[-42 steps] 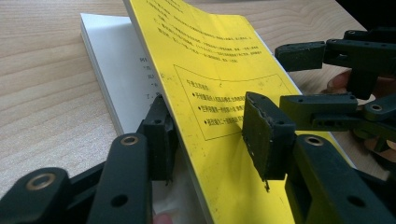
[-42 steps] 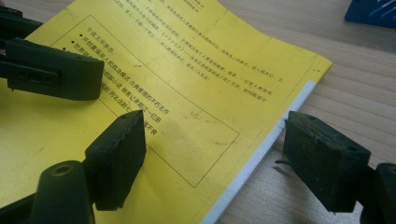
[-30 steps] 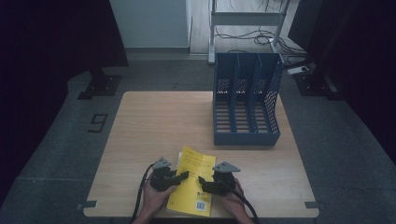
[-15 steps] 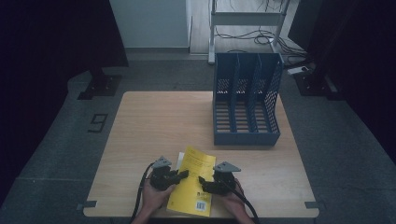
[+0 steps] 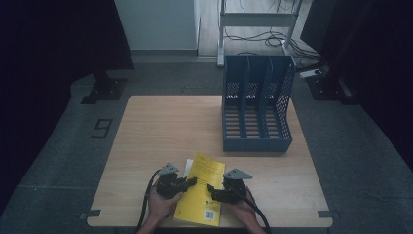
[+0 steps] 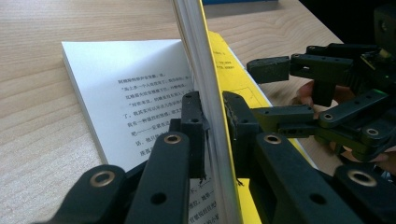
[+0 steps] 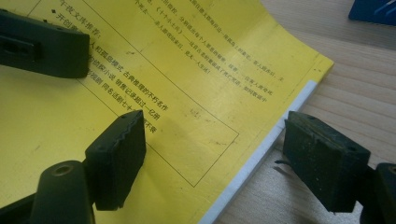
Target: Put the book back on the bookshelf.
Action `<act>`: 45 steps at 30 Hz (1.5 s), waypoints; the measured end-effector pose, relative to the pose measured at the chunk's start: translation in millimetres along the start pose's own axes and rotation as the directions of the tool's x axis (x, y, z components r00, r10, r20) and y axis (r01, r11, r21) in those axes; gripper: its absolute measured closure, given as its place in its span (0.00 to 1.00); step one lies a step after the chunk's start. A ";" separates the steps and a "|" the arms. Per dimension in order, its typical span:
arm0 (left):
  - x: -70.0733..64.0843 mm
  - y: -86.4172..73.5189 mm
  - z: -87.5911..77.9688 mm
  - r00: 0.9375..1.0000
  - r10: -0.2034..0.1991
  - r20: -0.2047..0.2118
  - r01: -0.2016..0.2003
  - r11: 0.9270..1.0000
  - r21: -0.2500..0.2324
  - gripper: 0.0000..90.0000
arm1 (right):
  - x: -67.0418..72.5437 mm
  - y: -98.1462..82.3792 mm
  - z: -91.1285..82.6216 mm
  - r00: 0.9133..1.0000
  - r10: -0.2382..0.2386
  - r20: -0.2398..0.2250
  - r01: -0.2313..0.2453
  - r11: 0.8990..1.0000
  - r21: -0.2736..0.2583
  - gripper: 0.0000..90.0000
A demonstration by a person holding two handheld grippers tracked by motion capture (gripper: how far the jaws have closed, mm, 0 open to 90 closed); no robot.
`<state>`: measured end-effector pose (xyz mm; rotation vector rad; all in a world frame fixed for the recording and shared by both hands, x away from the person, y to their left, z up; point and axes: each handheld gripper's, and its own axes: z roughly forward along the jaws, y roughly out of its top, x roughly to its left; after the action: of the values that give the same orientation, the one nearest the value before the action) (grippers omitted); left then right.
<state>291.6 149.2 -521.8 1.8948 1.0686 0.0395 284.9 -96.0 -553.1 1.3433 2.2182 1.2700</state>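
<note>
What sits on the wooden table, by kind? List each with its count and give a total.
Yellow-covered paperback book: 1
Blue perforated plastic file rack with three slots: 1
Black hand-held two-jaw claw: 2, the left claw and the right claw
Total: 4

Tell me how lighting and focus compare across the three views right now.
High view: dim, dark room edges, yellow book small and soft. Left gripper view: bright, printed page sharp, lifted pages up close blurred. Right gripper view: bright, cover text crisp, near pads soft.
</note>
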 end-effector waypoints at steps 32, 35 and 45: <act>-12.0 20.8 -14.5 0.998 0.021 0.058 -0.017 0.997 -0.077 0.93 | -15.1 4.5 -16.5 0.999 0.036 -0.037 -0.037 0.999 -0.019 0.21; -11.4 22.5 -19.3 0.998 0.021 0.059 -0.015 0.995 -0.098 0.93 | -16.6 5.2 -17.9 0.998 0.039 -0.042 -0.041 0.999 -0.029 0.21; -10.3 24.7 -27.0 0.998 0.017 0.062 -0.009 0.992 -0.126 0.93 | -14.6 5.8 -16.3 0.998 0.028 -0.062 -0.030 0.999 -0.041 0.21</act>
<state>289.8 156.4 -484.5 1.7780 0.9884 0.0527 286.6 -115.7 -542.0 1.3432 2.2072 1.3778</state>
